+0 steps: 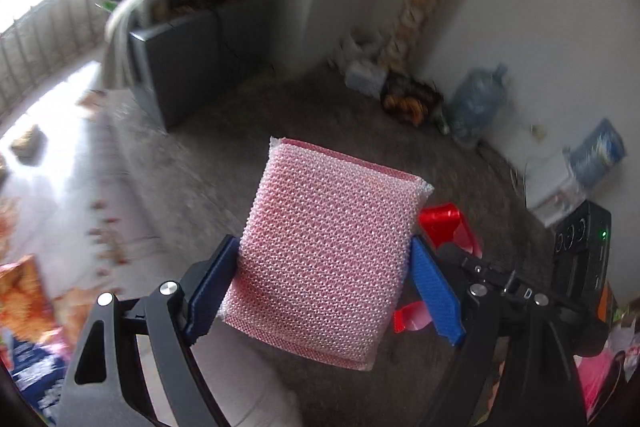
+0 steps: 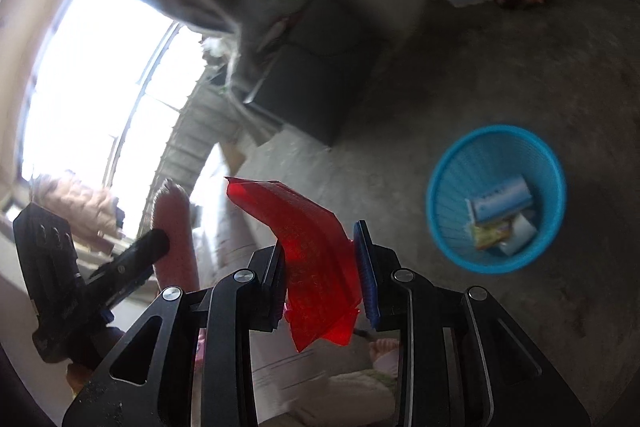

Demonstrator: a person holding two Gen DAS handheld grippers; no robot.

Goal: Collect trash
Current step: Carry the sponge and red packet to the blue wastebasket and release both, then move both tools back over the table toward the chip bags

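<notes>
- The pink sponge (image 1: 324,251) — mesh-covered, rectangular — is up in the air, pinched by its two long edges between the blue pads (image 1: 436,291) of the left gripper (image 1: 324,283). It sticks out forward past the fingertips, tilted a bit, with gray floor under it.
- Right next to it, the right gripper (image 2: 322,271) is clamped on a crumpled red plastic wrapper (image 2: 308,251); the jaws are pressed in on the wrapper's middle, and the wrapper pokes out above and below them.
- Both tools are side by side. From the left camera you can see red plastic (image 1: 444,223) peeking out just behind the sponge's right edge, and from the right camera the sponge (image 2: 176,231) shows edge-on at the left.
- The blue trash basket (image 2: 440,187) sits on the floor ahead and to the right of the right gripper — well apart from both items. It already has some stuff in it: a blue-and-white pack (image 2: 502,201) and some paper scraps.
- Farther out: a dark gray cabinet (image 1: 180,63) by the bright window, a big water jug (image 1: 476,103) against the white wall, and blurry clutter in the corner.
</notes>
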